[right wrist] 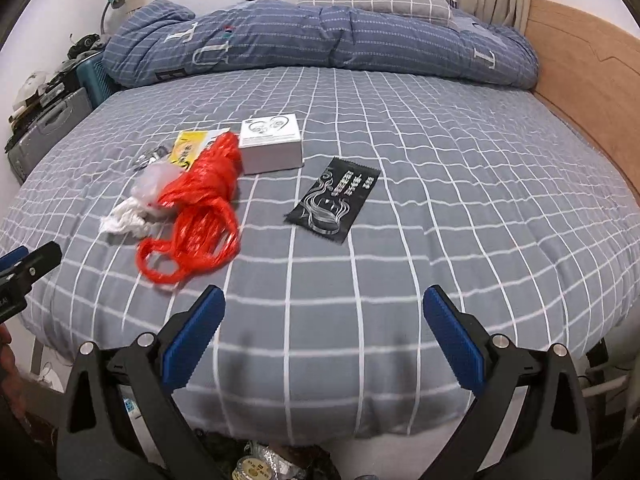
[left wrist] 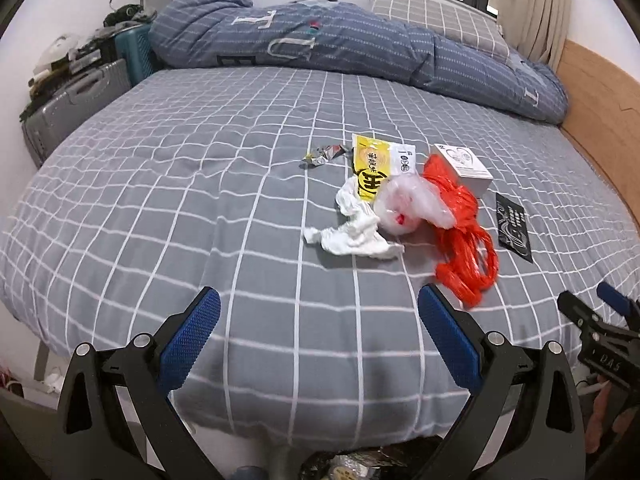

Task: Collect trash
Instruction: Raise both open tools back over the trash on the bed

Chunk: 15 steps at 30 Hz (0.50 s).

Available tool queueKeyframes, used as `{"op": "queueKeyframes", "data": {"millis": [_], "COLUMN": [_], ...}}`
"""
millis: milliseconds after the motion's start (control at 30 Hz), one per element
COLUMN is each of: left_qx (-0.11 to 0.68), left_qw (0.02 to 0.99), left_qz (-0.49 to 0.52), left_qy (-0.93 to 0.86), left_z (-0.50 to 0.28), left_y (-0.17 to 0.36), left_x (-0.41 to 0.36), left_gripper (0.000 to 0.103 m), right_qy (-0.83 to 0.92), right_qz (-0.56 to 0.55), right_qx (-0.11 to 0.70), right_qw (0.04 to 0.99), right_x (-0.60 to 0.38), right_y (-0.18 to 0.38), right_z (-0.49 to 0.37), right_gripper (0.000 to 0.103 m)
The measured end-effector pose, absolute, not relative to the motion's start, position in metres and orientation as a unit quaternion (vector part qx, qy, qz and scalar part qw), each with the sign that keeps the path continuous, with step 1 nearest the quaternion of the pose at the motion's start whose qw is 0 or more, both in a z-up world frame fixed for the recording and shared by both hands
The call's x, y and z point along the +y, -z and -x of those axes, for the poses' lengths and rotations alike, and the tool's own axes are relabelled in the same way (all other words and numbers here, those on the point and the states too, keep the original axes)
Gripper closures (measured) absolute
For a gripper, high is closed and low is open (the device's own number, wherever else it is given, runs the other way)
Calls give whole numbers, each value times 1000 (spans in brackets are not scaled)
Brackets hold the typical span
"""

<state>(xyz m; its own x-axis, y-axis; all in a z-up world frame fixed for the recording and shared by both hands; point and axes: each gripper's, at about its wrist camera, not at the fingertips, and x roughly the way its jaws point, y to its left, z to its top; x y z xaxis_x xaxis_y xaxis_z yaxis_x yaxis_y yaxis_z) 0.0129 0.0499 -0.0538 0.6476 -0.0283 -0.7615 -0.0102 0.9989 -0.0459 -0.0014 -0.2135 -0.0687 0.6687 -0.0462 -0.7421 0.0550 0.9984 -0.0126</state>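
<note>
Bed (left wrist: 160, 184), grey checked sheet, trash near its middle, left to right: crumpled foil wrapper (left wrist: 326, 155), small and hard to read; white tissue (left wrist: 352, 232); yellow packet (left wrist: 370, 172), partly under a clear plastic bag (left wrist: 412, 204); orange plastic bag (left wrist: 464, 240); white box (right wrist: 271, 146); black sachet (right wrist: 334, 200), lying apart. Left gripper (left wrist: 319, 320) and right gripper (right wrist: 323, 318): both spread wide, holding nothing, poised over the bed's near edge. Below the edge, shiny litter is cut off and unclear.
</note>
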Motion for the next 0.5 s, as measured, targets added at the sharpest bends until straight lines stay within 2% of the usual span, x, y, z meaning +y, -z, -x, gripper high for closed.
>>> {"op": "queueKeyframes", "data": {"millis": [500], "left_qx": [439], "left_qw": [898], "left_qz": [-1], "left_qy": [8], "left_z": [-76], "left_y": [77], "left_x": [47], "left_gripper": [6], "right_qy": [46], "right_qz": [-18], "right_qx": [441], "right_qw": [896], "right_x": [-229], "right_y": [89], "right_z": [-89], "right_gripper": [14]}}
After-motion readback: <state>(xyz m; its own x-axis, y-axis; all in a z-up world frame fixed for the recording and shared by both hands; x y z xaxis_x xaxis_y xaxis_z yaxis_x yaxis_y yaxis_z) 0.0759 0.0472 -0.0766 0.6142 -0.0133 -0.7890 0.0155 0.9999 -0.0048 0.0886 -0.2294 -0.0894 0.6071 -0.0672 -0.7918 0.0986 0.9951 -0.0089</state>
